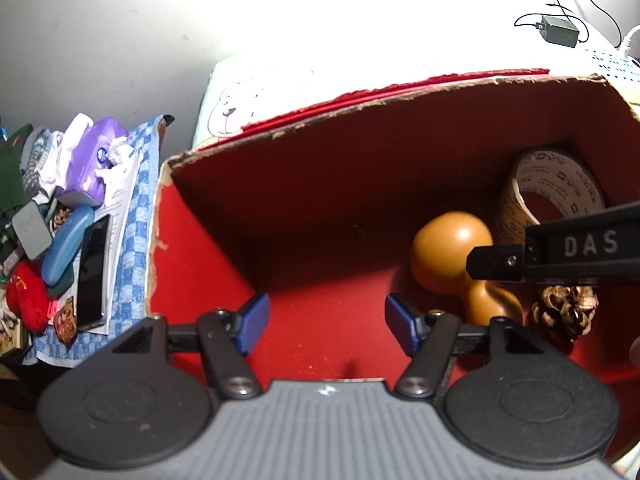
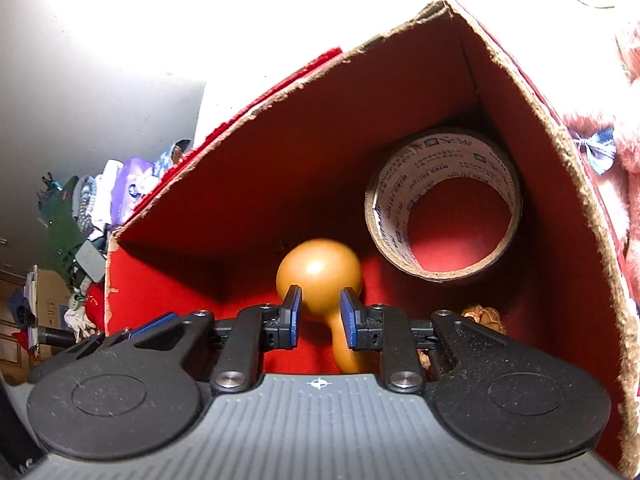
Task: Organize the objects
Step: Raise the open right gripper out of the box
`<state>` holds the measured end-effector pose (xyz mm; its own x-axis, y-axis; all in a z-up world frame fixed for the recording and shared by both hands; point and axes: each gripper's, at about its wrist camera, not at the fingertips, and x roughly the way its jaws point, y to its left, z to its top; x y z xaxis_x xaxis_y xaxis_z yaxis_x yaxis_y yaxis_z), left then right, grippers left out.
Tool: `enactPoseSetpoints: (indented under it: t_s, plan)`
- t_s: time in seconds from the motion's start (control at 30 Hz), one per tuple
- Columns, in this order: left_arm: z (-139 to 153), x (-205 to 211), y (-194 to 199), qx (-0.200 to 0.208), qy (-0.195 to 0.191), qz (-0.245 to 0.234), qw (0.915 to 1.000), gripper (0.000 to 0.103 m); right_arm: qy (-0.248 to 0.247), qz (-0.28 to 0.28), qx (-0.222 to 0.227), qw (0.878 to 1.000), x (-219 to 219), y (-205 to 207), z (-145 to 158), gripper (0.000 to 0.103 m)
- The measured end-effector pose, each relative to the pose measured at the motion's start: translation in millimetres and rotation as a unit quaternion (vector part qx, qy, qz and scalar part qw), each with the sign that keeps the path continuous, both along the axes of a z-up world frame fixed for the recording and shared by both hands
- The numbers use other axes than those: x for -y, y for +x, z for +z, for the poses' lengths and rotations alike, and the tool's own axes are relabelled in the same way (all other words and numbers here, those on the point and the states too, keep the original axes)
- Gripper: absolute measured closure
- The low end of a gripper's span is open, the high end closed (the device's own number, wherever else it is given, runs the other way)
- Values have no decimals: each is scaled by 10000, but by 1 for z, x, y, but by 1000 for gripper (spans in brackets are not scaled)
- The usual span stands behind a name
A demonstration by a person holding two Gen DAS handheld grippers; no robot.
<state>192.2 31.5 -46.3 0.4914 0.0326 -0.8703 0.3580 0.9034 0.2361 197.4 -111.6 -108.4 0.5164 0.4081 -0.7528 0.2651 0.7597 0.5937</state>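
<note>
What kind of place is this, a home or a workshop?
Most likely a home, perhaps a bedroom or living room. A red-lined cardboard box holds keepsakes such as a wooden gourd and a tape roll, and beside it a checked cloth is heaped with a tissue pack and a phone.

Both my views are burnt out to pure white along the top, where strong light falls on the surface behind the red box [image 1: 360, 168]. Inside the box it is much darker: its far wall stays in deep shadow, while a bright patch lies on the floor. The orange wooden gourd [image 2: 320, 272] has a small glare spot and looks soft, slightly blurred. The fisheye lens bends the edges strongly, and the corners go black.
</note>
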Motion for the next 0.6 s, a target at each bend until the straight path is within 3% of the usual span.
enactPoseSetpoints:
  t_s: [0.4,0.5,0.6]
  plan:
    - [-10,5,10,-28,89,58,9999,32,-91,232,133,9996,-12,6,2,79]
    - [-10,3,10,-30,37,79,10000,32,7,452,-23,9990,-15,13,-2,79]
    - [-11,5,9,-27,71,129,9999,32,20,253,-206,9995,-16,17,-5,79]
